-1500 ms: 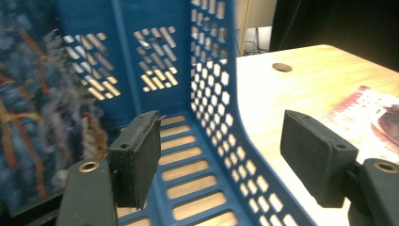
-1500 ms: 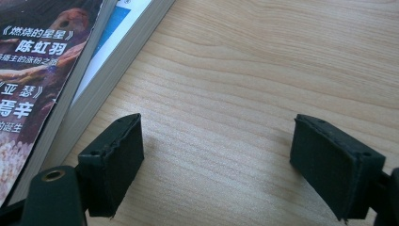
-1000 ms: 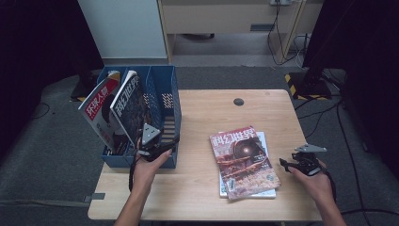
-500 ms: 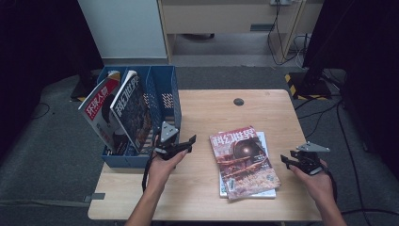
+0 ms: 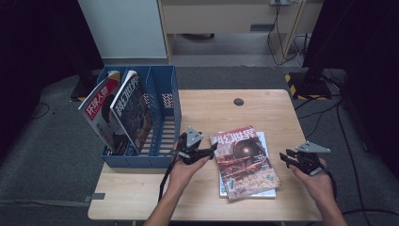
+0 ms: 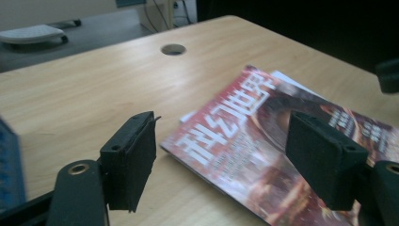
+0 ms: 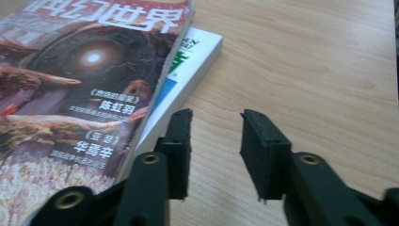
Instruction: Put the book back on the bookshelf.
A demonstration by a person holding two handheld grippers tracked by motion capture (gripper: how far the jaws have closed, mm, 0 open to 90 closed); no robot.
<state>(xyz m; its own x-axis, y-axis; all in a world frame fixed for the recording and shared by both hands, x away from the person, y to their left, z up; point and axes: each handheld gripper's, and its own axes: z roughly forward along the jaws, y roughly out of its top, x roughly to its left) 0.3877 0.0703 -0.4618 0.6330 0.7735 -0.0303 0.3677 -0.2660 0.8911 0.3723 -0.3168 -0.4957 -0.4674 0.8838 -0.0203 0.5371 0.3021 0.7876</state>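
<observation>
L gripper (image 5: 211, 149) – jaws wide, empty – lines up w/ the top magazine's (image 5: 244, 160) left edge to grab it for the blue file rack (image 5: 162, 117); R gripper (image 5: 288, 157) waits beside the stack, half-open, empty.

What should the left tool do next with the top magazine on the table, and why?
Probably ease the left tool forward so its open jaws close on the near left edge of the red magazine. That edge lies just ahead between the jaws, nothing is held, and the blue file rack has a free slot.
</observation>
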